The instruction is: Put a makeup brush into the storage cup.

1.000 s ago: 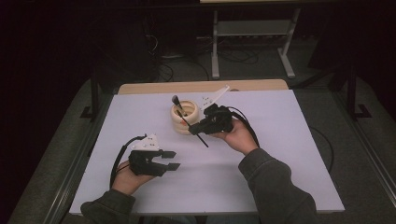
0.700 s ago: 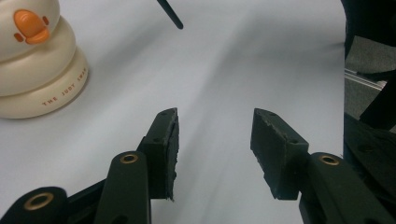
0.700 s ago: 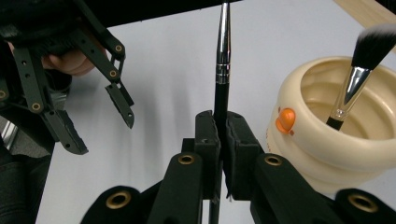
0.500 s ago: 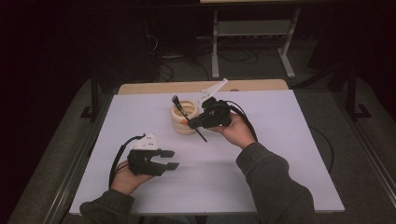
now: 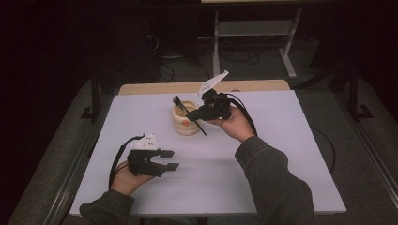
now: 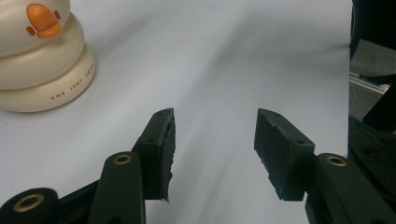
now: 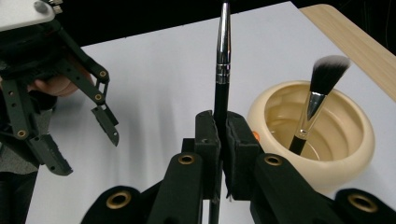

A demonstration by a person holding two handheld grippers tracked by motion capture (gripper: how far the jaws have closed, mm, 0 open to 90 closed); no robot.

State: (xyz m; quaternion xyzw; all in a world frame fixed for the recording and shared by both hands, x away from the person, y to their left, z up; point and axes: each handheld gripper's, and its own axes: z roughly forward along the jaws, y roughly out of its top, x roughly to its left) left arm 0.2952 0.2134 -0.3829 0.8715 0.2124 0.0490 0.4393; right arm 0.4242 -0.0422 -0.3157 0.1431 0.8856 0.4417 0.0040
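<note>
A cream ribbed cup [image 5: 185, 123] with an orange duck mark [image 6: 43, 21] stands on the white table [image 5: 281, 154], far of middle. A fluffy-tipped brush [image 7: 322, 79] leans inside the cup [image 7: 327, 140]. My right gripper [image 5: 195, 115] hovers just right of the cup's rim, shut on a slim black stick with a silver ferrule [image 7: 222, 46], whose lower end [image 5: 202, 131] points down toward the table. My left gripper [image 5: 170, 159] rests near the front left. Its jaws [image 6: 215, 140] have just been opening and hold nothing.
A wooden strip [image 5: 253, 86] runs along the table's far edge, with a metal stand [image 5: 253, 33] on the dark floor behind it. The left gripper [image 7: 84, 144] is seen in the right gripper view, well apart from the cup.
My right hand has lifted the slim stick a little and carried it away from me, closer to the cup's rim. The left hand has stayed where it was.
</note>
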